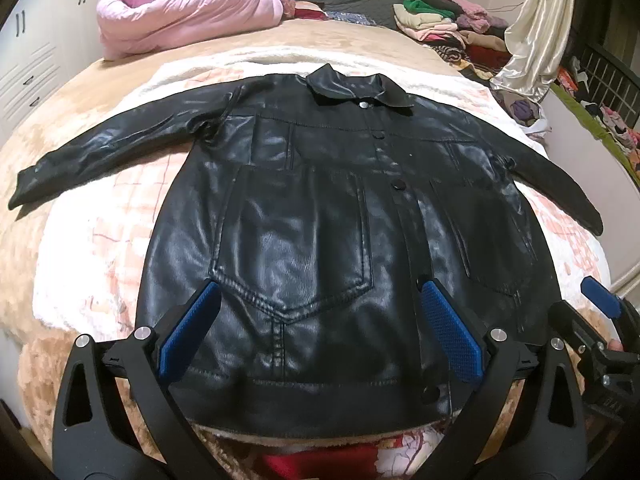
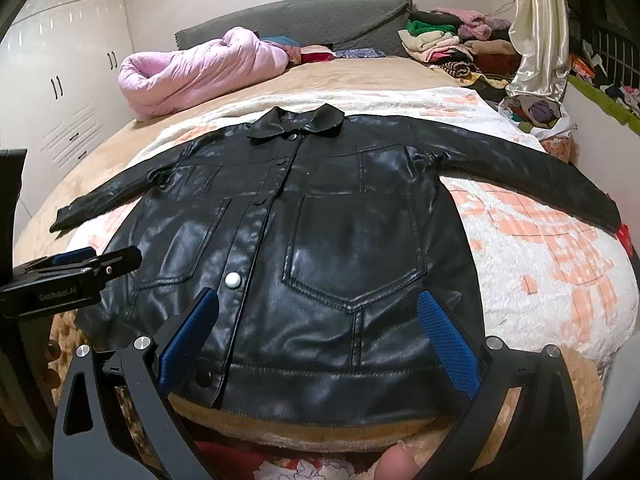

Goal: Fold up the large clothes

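Observation:
A black leather jacket [image 1: 312, 216] [image 2: 320, 240] lies flat and buttoned on the bed, front up, collar at the far end and both sleeves spread out to the sides. My left gripper [image 1: 316, 300] hovers open above the left half of its hem, over a chest pocket. My right gripper [image 2: 318, 308] hovers open above the right half of the hem, over the other pocket. Neither holds anything. The right gripper [image 1: 600, 300] shows at the right edge of the left wrist view, and the left gripper [image 2: 76, 268] at the left edge of the right wrist view.
A white and pink fleece blanket [image 1: 92, 240] [image 2: 540, 248] lies under the jacket on a tan bedspread [image 2: 360, 72]. A rolled pink quilt [image 1: 180, 12] [image 2: 200, 68] and piles of clothes [image 1: 448, 24] [image 2: 452, 44] sit at the headboard. White wardrobes [image 2: 68, 92] stand left, a cream curtain [image 2: 536, 24] right.

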A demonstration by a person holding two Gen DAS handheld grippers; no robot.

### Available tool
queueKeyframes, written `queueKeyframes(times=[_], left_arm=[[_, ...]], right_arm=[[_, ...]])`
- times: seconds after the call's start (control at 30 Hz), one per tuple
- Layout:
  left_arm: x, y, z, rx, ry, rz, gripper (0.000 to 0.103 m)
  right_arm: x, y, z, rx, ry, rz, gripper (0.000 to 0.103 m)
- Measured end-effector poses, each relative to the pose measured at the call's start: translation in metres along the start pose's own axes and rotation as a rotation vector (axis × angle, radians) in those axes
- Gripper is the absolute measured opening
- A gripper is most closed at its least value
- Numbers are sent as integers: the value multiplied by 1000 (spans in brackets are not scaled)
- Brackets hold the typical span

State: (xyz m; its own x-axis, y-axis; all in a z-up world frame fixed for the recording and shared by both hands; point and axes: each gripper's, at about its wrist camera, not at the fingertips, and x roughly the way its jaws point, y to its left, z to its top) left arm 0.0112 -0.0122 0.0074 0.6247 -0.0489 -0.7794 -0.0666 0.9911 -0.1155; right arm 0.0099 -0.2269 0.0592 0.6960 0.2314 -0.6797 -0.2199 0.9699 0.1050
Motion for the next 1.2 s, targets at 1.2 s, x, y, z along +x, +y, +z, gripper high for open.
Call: queueKeyframes(times=[1.2], left_arm=[[101, -68, 134, 56, 76, -56, 94]], right_arm=[[77, -93, 109, 136, -56, -194, 99]])
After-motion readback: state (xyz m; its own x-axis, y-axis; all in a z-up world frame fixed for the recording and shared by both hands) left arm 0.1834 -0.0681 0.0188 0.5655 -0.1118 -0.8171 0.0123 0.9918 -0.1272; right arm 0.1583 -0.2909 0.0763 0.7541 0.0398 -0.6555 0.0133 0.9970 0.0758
